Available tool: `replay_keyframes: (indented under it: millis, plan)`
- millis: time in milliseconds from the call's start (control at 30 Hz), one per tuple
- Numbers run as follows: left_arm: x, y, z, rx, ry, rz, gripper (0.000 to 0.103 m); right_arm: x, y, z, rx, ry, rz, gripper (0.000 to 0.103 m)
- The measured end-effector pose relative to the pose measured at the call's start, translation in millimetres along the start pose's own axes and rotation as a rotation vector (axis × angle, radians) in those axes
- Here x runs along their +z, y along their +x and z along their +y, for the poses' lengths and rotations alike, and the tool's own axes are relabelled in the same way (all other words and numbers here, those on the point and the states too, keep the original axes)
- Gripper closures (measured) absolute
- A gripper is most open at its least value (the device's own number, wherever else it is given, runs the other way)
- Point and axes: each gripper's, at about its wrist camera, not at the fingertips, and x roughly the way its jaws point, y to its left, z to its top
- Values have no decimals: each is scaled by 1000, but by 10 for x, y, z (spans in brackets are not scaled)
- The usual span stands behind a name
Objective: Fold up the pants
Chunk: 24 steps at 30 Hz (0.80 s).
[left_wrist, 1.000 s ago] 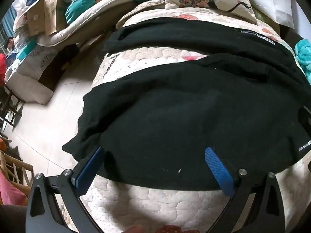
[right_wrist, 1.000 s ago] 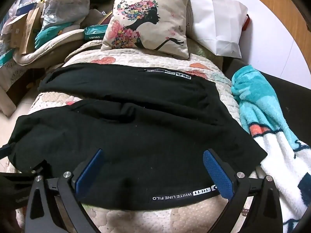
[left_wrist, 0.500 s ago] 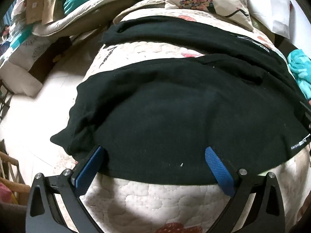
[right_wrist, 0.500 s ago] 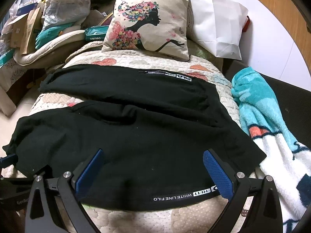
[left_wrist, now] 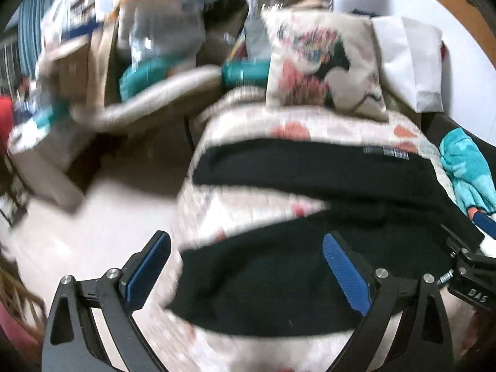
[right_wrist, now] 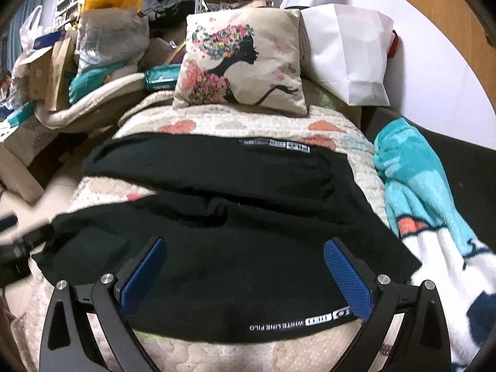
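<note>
Your left gripper (left_wrist: 246, 266) is spread wide w/ nothing between the pads, hovering by the near-left end of the pants (right_wrist: 235, 217); that view is blurred, so detail there is unclear. The pants lie on the quilt (right_wrist: 235, 124) as two black bands joined at the right (likely a loose V, legs running out to the left); long axis runs left-right across the bed, printed waistband (right_wrist: 297, 322) along the near edge. Your right gripper (right_wrist: 248, 276) is also spread, empty, over the near band. Judging by this, folding is barely begun; bringing the legs together and the later folds remain.
</note>
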Motion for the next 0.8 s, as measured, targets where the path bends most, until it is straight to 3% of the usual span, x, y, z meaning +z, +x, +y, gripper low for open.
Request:
replay_keyframes:
  millis: [100, 267, 400, 533, 800]
  plan:
    - [210, -8, -13, 40, 42, -62, 4, 171, 2, -30, 16, -31, 25, 0]
    - [451, 138, 49, 35, 33, -70, 4, 500, 97, -162, 67, -37, 95, 0]
    - [518, 293, 101, 22, 21, -51, 4, 815, 315, -262, 50, -58, 178, 5]
    - [599, 560, 150, 26, 14, -16, 4, 1012, 509, -272, 16, -118, 162, 8]
    - [791, 1149, 261, 46, 13, 54, 4, 1261, 1039, -286, 92, -135, 161, 11]
